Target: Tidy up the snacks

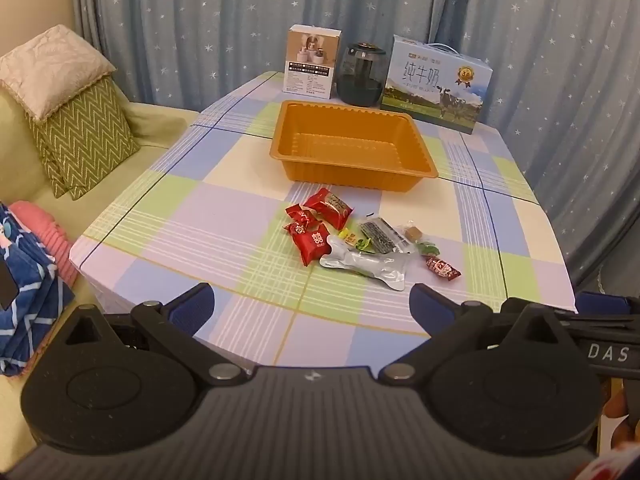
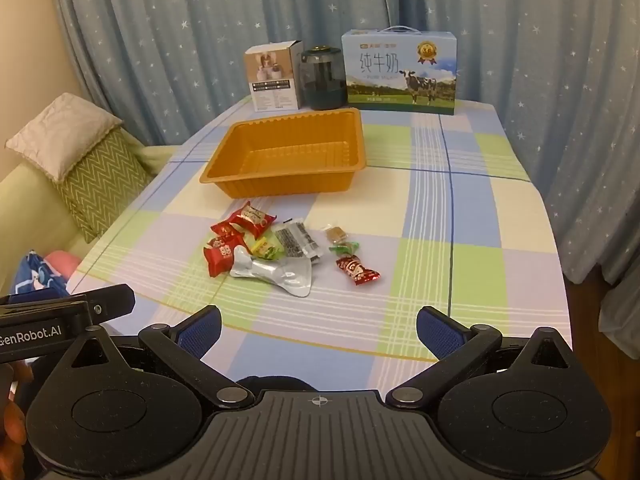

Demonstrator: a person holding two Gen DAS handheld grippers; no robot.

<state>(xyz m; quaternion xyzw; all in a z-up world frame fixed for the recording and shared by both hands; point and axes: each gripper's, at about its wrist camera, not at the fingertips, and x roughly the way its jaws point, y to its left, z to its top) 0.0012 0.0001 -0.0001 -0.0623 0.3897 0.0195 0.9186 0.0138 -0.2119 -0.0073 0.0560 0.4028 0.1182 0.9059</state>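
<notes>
one table (image 1: 192, 216) under a checked cloth of lilac, blue, green and cream carries everything noted here. at its far edge stand a milk carton (image 2: 399, 72) printed with a cow, a dark jar (image 2: 323, 79) and a small product box (image 2: 273, 78), side by side before a starred blue curtain (image 1: 192, 20). nearer, an orange tray (image 1: 352, 145) sits with nothing visible inside it. in front of the tray, clear of its wall, lies the snack pile (image 2: 280, 248): red packets (image 1: 318, 224) to the left, touching or overlapping; a silver pouch (image 1: 366, 264) on the near side; a dark striped packet (image 1: 380, 234) behind it; a yellow-green sweet between these; then, slightly apart to the right, a brown cube sweet (image 2: 335, 233), a green-wrapped sweet (image 2: 344, 247) and a red-wrapped candy (image 2: 356, 270). left gripper (image 1: 311, 306): fingers spread wide, nothing between the blue pads, held above the near table edge; the pile lies ahead of and between the fingertips, well apart from them. right gripper (image 2: 319, 330): likewise wide open and holding nothing, with the pile ahead and left of centre, nearer the left finger (image 2: 200, 330) than the right, no contact. cushions (image 1: 72, 120) rest on a pale sofa left of the table.
</notes>
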